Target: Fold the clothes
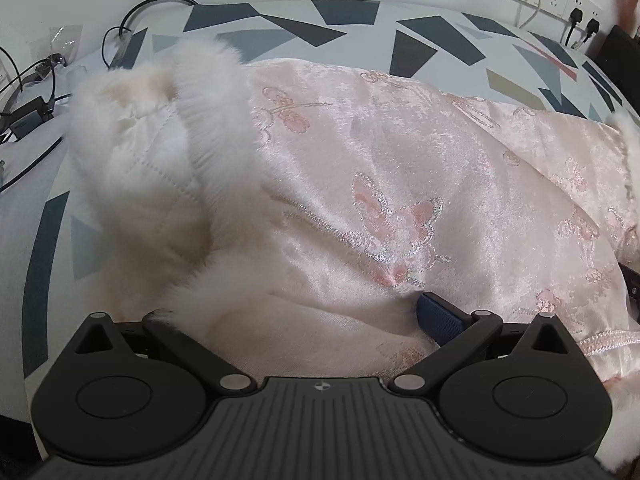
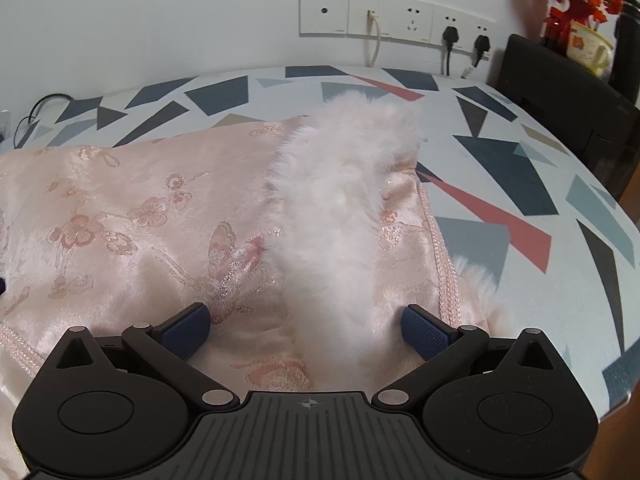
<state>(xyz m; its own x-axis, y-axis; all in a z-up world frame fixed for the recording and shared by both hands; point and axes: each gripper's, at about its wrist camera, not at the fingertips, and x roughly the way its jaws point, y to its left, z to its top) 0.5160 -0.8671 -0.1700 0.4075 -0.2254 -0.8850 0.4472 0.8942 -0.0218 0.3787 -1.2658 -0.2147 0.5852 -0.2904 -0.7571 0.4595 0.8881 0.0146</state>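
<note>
- The pale pink satin garment with embroidered butterflies and white fur trim [image 1: 360, 184] lies spread across the table under a cloth of grey, blue and red triangles [image 1: 360, 36], its fur-edged opening toward the left.
- The left gripper [image 1: 296, 320] sits low over the near edge of the garment, jaws spread wide. Only its right blue pad shows; the left fingertip is buried in fur, so whether any cloth is caught there I cannot tell.
- The right gripper [image 2: 306, 328] is likewise spread — its blue pads [image 2: 186, 330] stand either side of a band of white fur trim [image 2: 340, 208] without pinching it.
- Judged step: lining up on the near hem before a fold. Next calls for both tongs to close on the edge and lift it together toward the far side; satin slips easily, so a deep bite seems wise.
- At the far right edge, a black chair back [image 2: 560, 92] stands beside the table.
</note>
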